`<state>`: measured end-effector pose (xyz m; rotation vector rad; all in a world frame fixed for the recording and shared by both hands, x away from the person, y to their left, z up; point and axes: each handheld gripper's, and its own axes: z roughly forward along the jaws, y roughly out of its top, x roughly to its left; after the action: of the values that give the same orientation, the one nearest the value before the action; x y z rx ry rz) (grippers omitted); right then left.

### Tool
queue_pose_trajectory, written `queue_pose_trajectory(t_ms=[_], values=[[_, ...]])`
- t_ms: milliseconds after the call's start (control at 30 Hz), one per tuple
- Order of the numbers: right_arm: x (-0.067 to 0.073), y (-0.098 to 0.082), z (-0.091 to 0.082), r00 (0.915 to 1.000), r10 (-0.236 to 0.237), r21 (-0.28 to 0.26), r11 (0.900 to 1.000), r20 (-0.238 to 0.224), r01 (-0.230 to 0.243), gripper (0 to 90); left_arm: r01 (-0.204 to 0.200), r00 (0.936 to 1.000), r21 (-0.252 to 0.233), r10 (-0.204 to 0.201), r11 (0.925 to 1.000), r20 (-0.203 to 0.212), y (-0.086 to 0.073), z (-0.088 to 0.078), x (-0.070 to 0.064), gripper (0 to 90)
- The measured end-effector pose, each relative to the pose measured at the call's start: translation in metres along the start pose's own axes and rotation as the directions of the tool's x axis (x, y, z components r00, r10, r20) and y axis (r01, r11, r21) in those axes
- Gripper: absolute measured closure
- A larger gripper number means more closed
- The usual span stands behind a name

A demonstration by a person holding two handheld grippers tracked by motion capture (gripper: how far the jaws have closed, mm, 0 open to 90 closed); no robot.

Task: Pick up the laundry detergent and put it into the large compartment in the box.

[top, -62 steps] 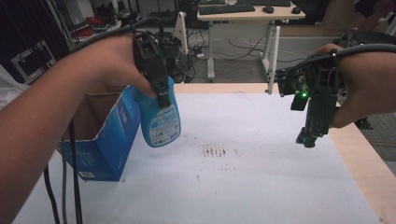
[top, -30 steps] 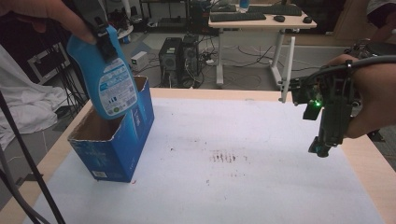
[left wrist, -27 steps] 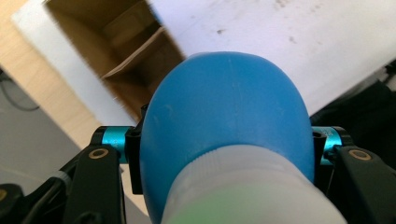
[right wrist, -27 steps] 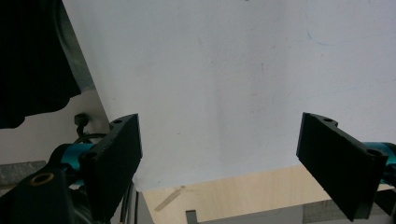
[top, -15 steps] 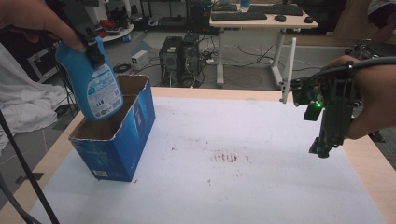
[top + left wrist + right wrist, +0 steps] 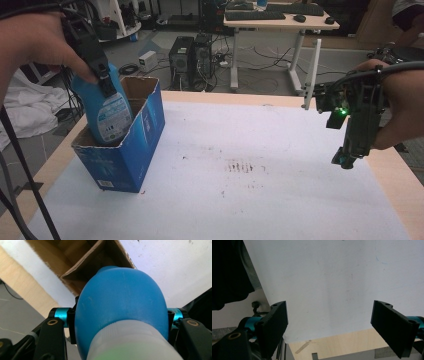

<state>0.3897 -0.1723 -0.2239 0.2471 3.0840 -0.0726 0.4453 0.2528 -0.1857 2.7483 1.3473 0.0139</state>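
Blue bottle [image 6: 104, 107], partly inside open blue box [image 6: 131, 150] at table's left side
Left gripper [image 6: 102, 80] clamped on bottle's upper part; right gripper [image 6: 348, 159] jaws wide apart, holding nothing, above white table cover [image 6: 260, 195]

The room is evenly and rather dimly lit from overhead, and the white table cover [image 6: 280, 150] takes the light flatly, with faint shadows. The high view looks grainy and soft, with the hand at its upper left smeared. Up close, the blue bottle [image 6: 120, 305] is badly out of focus, its pale neck a blur. The right gripper's [image 6: 329, 322] black jaws go nearly featureless against the bright surface.
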Motion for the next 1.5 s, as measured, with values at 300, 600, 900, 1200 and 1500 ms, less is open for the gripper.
queue_pose_trajectory(t_ms=[300,600,900,1200,1500], values=[[0.0,-0.001,0.002,1.0,-0.003,0.001,1.0,-0.003,0.003,13.4,-0.155,0.9879,0.021,0.155,0.9877,0.002,0.001,0.035,0.0,39.5],[0.0,-0.003,0.004,1.0,-0.001,0.003,1.0,-0.009,0.001,13.4,-0.279,0.9603,0.055,0.279,0.9587,0.008,0.002,0.065,-0.005,39.4],[-0.001,-0.005,0.006,0.9999,0.005,-0.004,1.0,-0.011,-0.005,13.4,-0.34,0.9405,0.062,0.34,0.9385,0.014,0.001,0.089,-0.002,39.2],[-0.004,-0.003,0.01,0.9998,-0.001,-0.005,1.0,-0.018,0.001,13.4,-0.358,0.9337,0.083,0.357,0.93,0.029,0.001,0.105,-0.001,39.0],[-0.005,-0.002,0.011,0.9998,0.004,-0.005,1.0,-0.017,-0.004,13.4,-0.342,0.9396,0.083,0.341,0.9359,0.033,0.001,0.106,0.001,38.7]])
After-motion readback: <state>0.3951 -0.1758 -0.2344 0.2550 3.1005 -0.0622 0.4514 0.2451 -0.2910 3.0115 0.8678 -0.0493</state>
